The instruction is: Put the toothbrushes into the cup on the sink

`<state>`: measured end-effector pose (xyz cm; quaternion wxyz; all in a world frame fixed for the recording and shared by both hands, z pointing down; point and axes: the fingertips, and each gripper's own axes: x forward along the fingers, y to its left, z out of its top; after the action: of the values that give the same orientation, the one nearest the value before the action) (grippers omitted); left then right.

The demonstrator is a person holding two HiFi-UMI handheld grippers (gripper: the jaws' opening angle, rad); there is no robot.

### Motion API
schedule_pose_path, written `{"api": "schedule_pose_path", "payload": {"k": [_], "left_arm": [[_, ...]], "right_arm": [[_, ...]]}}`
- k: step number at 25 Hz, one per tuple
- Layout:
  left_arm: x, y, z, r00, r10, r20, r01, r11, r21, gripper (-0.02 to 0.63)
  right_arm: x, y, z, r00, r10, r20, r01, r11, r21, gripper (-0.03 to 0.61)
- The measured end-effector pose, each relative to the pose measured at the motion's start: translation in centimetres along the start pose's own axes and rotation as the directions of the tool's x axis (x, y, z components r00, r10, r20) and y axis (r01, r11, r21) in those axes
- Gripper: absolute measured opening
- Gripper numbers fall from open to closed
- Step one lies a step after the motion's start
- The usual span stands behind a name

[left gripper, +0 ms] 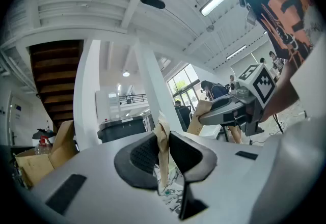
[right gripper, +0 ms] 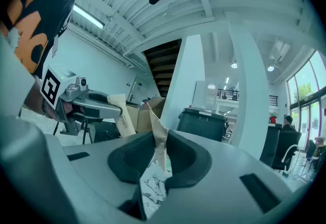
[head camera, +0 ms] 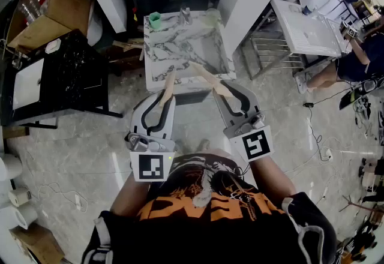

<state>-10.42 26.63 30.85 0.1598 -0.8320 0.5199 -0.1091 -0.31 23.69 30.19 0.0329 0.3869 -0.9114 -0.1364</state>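
Left toothbrush: paper-wrapped, clamped in the left tool.
Right toothbrush: paper-wrapped, clamped in the right tool.
Cup: green, at the far left corner of the marble desk, well apart from both brushes.
Done: both brushes picked up.
Left: carrying each to the cup and dropping it in, by my reading.
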Motion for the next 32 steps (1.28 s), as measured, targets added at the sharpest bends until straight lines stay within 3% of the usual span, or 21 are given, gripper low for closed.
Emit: {"api": "schedule_pose_path", "payload": {"k": [17, 24, 32], "left_arm": [[-1.4, 2.4, -2.0, 0.999, -0.043, 0.021, 0.044, 0.999, -0.032, 0.084], [2.4, 3.3, -3.6, 0.999, -0.052, -0.008, 0.051, 0.998, -0.045, 0.084], [10.6, 5.7, -4.8, 0.997, -0.035, -0.062, 0.034, 0.999, -0.022, 0.084]], "right_arm": [[1.3, 2.8, 0.8, 0.999, -0.050, 0.008, 0.050, 0.998, 0.030, 0.084], [3.9, -0.5, -2.5, 0.998, -0.053, -0.029, 0.055, 0.996, 0.064, 0.084], [10.4, -7.1, -5.3, 1.000, -0.007, 0.006, 0.006, 0.995, 0.099, 0.084]]}}
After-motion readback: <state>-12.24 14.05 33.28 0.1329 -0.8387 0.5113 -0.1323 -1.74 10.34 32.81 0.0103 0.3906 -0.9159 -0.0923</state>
